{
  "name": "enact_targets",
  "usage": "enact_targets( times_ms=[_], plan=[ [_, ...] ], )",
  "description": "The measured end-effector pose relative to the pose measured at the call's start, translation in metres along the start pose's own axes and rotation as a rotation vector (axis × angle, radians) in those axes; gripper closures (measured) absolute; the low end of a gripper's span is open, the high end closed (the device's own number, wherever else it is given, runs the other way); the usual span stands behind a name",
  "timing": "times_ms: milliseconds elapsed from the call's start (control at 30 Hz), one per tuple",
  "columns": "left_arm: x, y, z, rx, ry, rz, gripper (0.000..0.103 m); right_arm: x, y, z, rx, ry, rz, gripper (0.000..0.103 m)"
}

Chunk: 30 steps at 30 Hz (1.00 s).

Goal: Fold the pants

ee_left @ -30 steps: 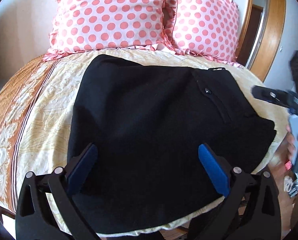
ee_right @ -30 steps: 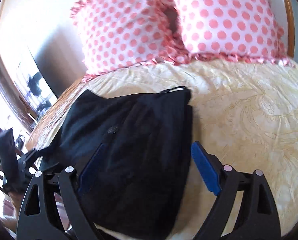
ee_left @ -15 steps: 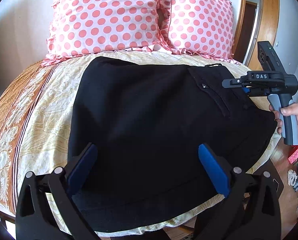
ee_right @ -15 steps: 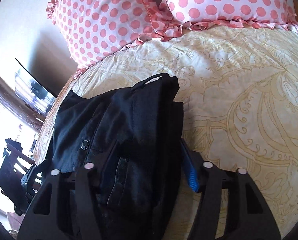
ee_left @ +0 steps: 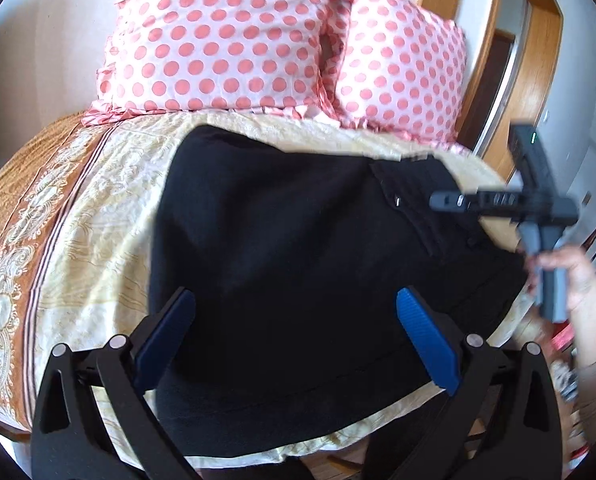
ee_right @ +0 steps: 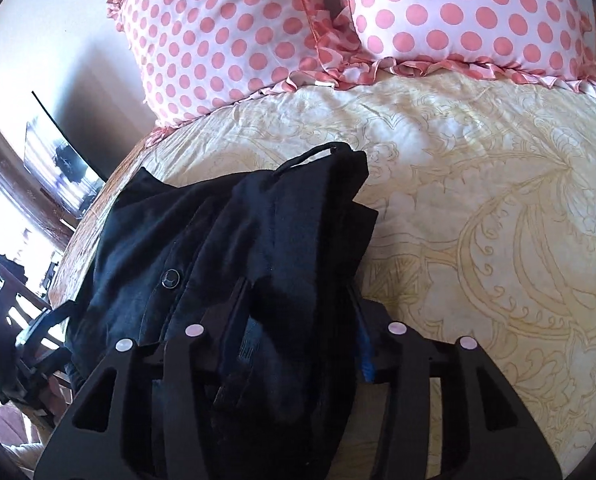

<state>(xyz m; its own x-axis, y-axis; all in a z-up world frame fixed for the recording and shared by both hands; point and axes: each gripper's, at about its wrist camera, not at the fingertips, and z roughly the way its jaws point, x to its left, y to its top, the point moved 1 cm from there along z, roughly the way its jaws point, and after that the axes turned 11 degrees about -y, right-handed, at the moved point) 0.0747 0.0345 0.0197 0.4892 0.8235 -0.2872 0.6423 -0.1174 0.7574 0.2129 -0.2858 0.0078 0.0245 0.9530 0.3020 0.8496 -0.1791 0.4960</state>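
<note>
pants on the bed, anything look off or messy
Only the waistband end: the black pants lie flat on the bedspread except where the right gripper has closed on them, bunching the fabric into ridges near the button. The left gripper hovers open. Nothing looks damaged.

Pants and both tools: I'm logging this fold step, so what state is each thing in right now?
Black pants: spread on the bed, partly folded, waistband end bunched.
Left tool: open, above the pants, gripping nothing.
Right tool: shut on the bunched waistband end.
Pocket button: fastened.
Two polka-dot pillows: propped upright at the bed's head.
Bedspread: lightly wrinkled.
</note>
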Motion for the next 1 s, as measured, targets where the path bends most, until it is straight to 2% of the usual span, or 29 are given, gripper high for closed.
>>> enact_targets(
  times_ms=[67,100,167,267,333,467,633,700,767,800,1000],
  plan=[
    [0.018,0.014,-0.009,-0.036,-0.011,-0.053,0.002,0.001,0.001,0.003,0.0,-0.002,-0.004,0.051],
    [0.027,0.023,-0.012,-0.043,-0.016,-0.082,0.002,0.002,0.001,0.003,-0.006,0.002,-0.007,0.053],
    [0.043,0.038,-0.012,-0.041,-0.024,-0.119,0.002,0.007,0.002,0.001,-0.024,0.021,-0.024,0.073],
    [0.069,0.059,0.004,0.009,-0.029,-0.171,0.004,0.014,0.001,-0.011,-0.072,0.05,-0.05,0.081],
    [0.083,0.068,0.019,0.053,-0.045,-0.204,0.012,0.02,0.0,-0.018,-0.103,0.069,-0.081,0.081],
    [0.104,0.069,0.053,0.157,-0.091,-0.298,0.033,0.012,-0.001,-0.012,-0.084,0.066,-0.044,0.081],
    [0.104,0.066,0.064,0.172,-0.085,-0.291,0.037,0.003,0.0,-0.003,-0.058,0.083,0.005,0.081],
    [0.103,0.067,0.067,0.168,-0.086,-0.298,0.067,0.002,0.0,-0.002,-0.057,0.093,0.017,0.081],
    [0.099,0.071,0.064,0.153,-0.078,-0.271,0.086,0.001,0.0,-0.004,-0.06,0.104,0.025,0.082],
    [0.094,0.074,0.061,0.141,-0.08,-0.249,0.09,0.001,0.002,-0.006,-0.066,0.119,0.034,0.082],
    [0.085,0.089,0.055,0.091,-0.074,-0.206,0.091,-0.002,0.016,-0.009,-0.077,0.154,0.059,0.083]
  ],
)
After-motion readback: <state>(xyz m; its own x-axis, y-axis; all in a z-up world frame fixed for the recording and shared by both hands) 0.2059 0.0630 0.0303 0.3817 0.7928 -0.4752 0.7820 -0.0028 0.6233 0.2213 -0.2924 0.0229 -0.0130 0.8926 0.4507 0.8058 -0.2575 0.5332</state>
